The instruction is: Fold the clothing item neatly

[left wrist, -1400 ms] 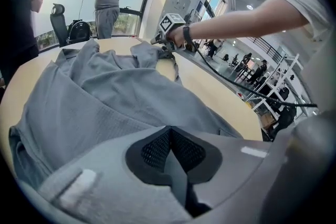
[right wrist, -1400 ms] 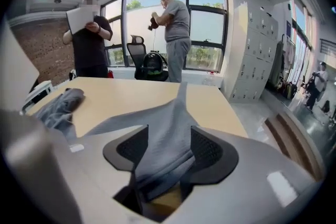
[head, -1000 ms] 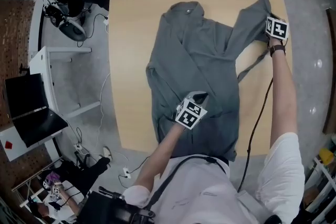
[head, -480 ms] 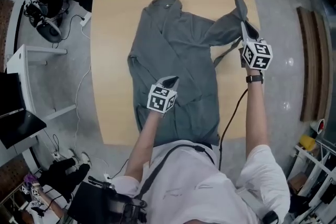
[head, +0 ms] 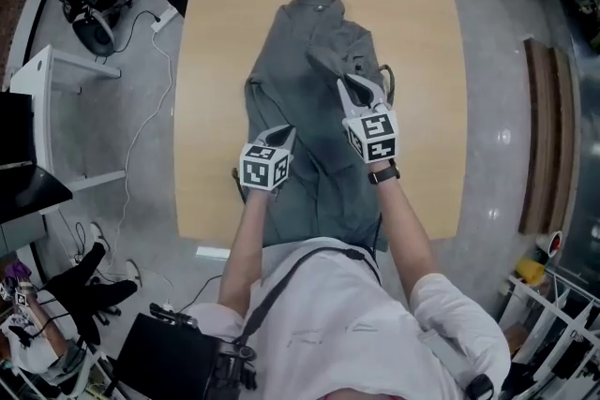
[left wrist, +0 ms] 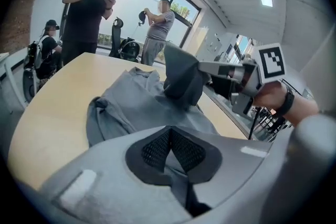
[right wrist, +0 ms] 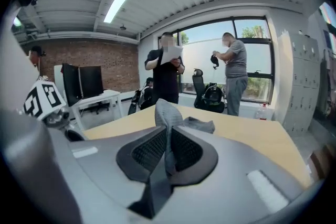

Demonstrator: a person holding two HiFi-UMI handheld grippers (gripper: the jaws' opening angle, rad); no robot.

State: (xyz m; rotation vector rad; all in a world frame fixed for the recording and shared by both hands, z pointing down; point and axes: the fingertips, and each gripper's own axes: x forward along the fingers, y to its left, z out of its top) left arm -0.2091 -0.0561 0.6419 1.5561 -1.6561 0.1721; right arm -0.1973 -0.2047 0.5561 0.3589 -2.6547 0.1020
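Fingers of right gripper (head: 361, 91) pinched on grey garment (head: 302, 47) sleeve; left gripper (head: 283, 136) fingers clamped on garment fabric.

Brick wall (right wrist: 100, 63), wide window (right wrist: 210, 42), ceiling strip light (right wrist: 121, 3) and grey floor (head: 131, 108) surround a wooden table (head: 422, 61).
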